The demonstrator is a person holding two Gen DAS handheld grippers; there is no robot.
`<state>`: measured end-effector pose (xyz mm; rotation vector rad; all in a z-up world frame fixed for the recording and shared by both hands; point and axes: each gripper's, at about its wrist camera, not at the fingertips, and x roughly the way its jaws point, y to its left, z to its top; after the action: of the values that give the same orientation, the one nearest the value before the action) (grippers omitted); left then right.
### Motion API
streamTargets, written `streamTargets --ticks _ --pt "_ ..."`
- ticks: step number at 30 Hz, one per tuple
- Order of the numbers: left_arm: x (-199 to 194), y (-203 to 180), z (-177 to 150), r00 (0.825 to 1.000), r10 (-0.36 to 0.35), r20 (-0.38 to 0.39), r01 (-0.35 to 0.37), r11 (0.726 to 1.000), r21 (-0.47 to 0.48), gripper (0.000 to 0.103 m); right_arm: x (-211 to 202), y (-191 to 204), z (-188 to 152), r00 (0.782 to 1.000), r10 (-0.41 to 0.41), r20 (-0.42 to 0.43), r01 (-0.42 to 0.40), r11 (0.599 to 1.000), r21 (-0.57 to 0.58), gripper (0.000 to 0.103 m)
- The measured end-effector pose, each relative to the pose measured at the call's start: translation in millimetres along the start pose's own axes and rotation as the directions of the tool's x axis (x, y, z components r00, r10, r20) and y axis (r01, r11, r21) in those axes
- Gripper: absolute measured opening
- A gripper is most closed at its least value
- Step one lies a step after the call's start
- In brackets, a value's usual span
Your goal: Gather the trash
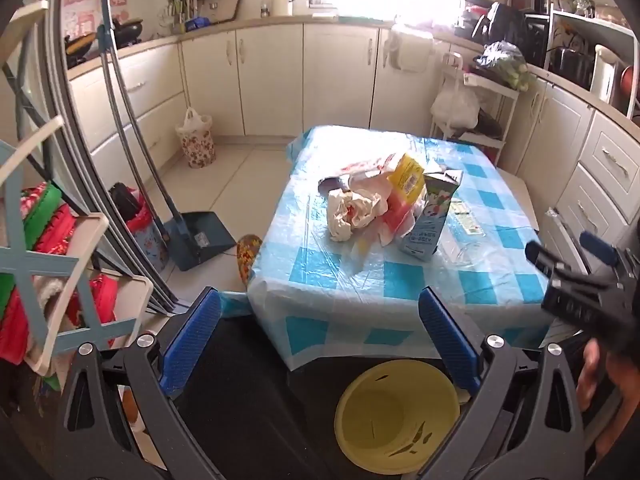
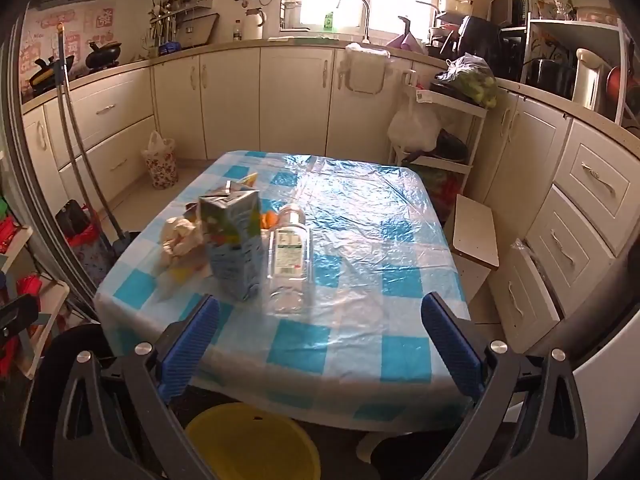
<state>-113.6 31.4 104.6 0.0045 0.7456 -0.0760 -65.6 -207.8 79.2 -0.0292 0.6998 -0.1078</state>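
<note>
Both grippers are hanging short of the near edge of the tabletop (image 2: 360, 216), angled down toward it, and nothing is being carried yet. The left gripper (image 1: 320, 344) is showing its blue fingers (image 1: 192, 344) spread wide with nothing between them; the right gripper (image 2: 320, 344) is doing the same.

The trash is sitting in a loose heap at about 9 o'clock on the checked cloth as the right wrist sees it: a milk carton (image 2: 234, 240) standing upright, a clear plastic bottle (image 2: 290, 256) lying just beside it at its 3 o'clock, and crumpled paper (image 2: 180, 236) at the carton's 9 o'clock. A yellow bin (image 1: 396, 416) is waiting on the floor below the near edge.

For a clean first pick, the right gripper is probably best going for the bottle, closing across its narrow width, since it lies nearest and clear of the pile. The carton looks likely to tip if nudged.

Behind the carton, a yellow package (image 1: 408, 174) and something orange are partly hidden, so what lies under the heap is hard to tell. The bin's rim is being cut off by the gripper bodies in both views.
</note>
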Motion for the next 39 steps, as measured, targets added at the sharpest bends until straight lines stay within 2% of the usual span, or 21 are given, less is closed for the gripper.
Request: streamTargets --ticks 14,28,39 --pt "-78 22 -21 0.991 -0.014 0.133 0.02 0.999 -0.042 0.096 -89 39 -21 0.996 0.015 0.086 -0.011 0.999 -0.039 0.097" --pt "-114 21 -27 0.979 -0.005 0.203 0.01 1.0 -0.023 0.096 -124 47 -24 0.988 0.018 0.155 -0.009 0.998 -0.061 0.097" --pt "-117 15 -27 0.978 0.001 0.207 0.004 1.0 -0.023 0.096 -131 41 -22 0.987 0.045 0.155 -0.035 0.997 -0.061 0.097"
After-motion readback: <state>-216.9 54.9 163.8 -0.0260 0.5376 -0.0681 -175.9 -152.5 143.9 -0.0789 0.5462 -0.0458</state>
